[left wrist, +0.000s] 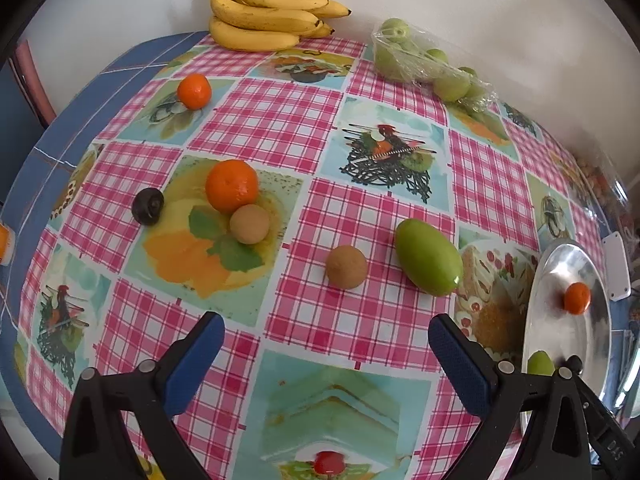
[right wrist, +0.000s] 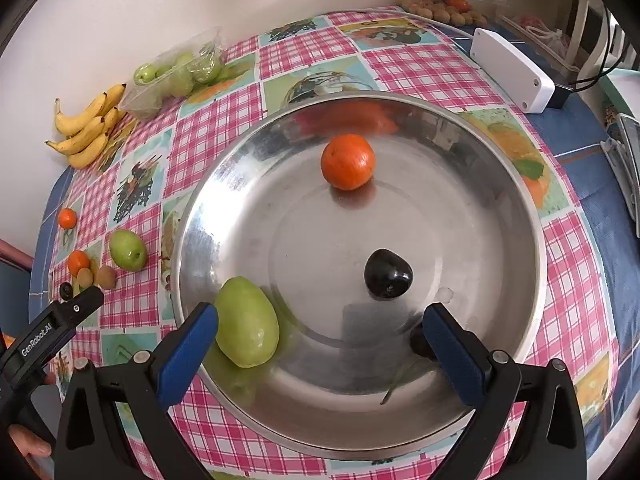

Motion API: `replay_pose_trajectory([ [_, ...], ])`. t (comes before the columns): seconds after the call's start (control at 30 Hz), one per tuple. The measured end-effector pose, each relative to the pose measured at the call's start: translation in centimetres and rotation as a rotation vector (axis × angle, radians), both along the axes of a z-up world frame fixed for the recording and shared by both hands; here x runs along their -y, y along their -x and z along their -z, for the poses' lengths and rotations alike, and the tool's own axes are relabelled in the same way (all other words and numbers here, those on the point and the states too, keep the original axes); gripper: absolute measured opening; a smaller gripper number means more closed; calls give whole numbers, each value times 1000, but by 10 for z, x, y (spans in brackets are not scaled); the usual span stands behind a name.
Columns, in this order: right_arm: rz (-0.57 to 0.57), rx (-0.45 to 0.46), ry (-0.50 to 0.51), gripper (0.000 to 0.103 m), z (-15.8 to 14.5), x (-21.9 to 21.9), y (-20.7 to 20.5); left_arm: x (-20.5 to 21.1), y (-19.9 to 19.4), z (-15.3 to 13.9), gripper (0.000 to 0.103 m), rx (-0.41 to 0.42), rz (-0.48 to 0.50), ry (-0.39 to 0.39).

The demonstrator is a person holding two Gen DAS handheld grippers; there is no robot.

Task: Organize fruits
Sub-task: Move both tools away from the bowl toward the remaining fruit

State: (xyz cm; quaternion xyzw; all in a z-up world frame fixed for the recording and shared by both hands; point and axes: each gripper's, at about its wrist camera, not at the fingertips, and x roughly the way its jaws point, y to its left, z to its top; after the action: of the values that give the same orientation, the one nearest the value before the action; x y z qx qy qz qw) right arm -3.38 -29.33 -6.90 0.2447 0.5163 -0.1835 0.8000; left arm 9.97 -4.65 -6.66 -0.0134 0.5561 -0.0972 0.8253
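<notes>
Right wrist | right claw tilted down, agape over steel dish

On my metal tray I count three fruits: one orange, one dark plum and one green mango.

Out on the tablecloth, in the left wrist view, I count two oranges, two round brown fruits, one green mango and one dark plum. Upper middle: one bunch of bananas. Upper right: one bag of green fruit, too crowded to count.
</notes>
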Motion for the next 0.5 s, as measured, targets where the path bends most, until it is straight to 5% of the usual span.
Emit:
replay_pose_trajectory([
  [0.5, -12, 34, 15, 102, -6, -21, -19, -20, -15, 0, 103, -28, -5, 87],
])
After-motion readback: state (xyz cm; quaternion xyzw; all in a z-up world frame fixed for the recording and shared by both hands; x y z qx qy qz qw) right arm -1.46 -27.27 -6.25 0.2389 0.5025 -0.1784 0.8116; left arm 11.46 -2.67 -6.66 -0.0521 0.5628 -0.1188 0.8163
